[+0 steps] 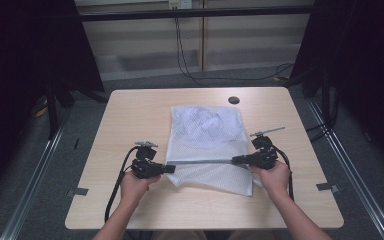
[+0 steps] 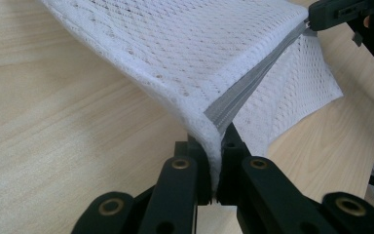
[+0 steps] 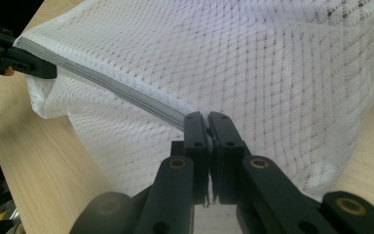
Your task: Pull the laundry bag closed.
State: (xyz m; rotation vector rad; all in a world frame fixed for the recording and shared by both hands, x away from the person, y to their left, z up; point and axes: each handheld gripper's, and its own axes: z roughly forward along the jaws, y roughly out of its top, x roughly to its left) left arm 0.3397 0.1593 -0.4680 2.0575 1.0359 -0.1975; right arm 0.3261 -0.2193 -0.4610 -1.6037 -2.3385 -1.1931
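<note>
The left tool (image 2: 219, 192) is clenched on the near-left end of a grey zipper band (image 2: 243, 92), with the white mesh folded over and pinched between its black jaws. The right tool (image 3: 208, 146) is likewise clamped tight, gripping the same band at its other end; whether it holds the zipper's slider or just the tape cannot be told, since the jaws cover that spot. In the high view the left tool (image 1: 166, 169) and right tool (image 1: 236, 160) pull the band into a straight, taut line between them.

Beyond the band lies the mesh laundry bag (image 1: 207, 135), white, open-weave, resting in the middle of the tabletop (image 1: 130, 110) with crumpled white cloth showing through its far half. Its near flap spills loosely toward the person's edge.

By the look of it the bag is light and thoroughly limp: it drapes, folds and sags wherever it is not held, and the mesh would likely stretch or snag if tugged hard. The contents seem soft and add little weight. The zipper band is the stiffest, strongest part, so its ends are the sensible place to hold; a grip on bare mesh would probably bunch and slip. Keeping tension along the band should stop it buckling.
</note>
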